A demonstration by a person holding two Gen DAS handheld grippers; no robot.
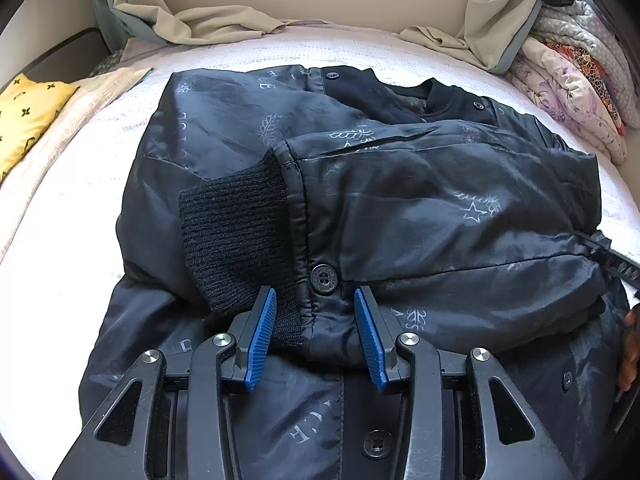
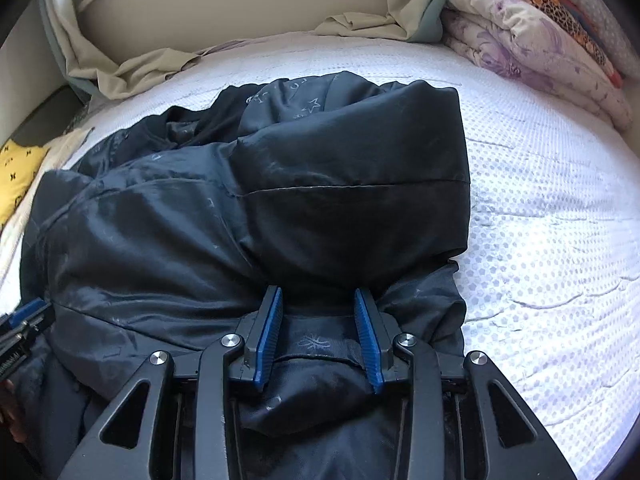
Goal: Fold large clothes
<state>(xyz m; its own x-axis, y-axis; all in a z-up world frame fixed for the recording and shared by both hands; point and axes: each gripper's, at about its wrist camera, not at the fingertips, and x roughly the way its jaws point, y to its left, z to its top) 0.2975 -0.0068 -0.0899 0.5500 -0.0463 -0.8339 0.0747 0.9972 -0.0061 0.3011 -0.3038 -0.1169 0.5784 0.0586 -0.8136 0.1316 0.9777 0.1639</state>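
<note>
On the white textured bedspread the dark jacket lies spread crosswise before us, collar away, hem toward our hands. Our left gripper straddles the folded-in sleeve's ribbed knit cuff and slick satin placket, blue pads apart, not visibly pinching. Our right gripper sits at the puffy shoulder fold, pads apart around bunched shell fabric; whether they bite, we cannot tell.
</note>
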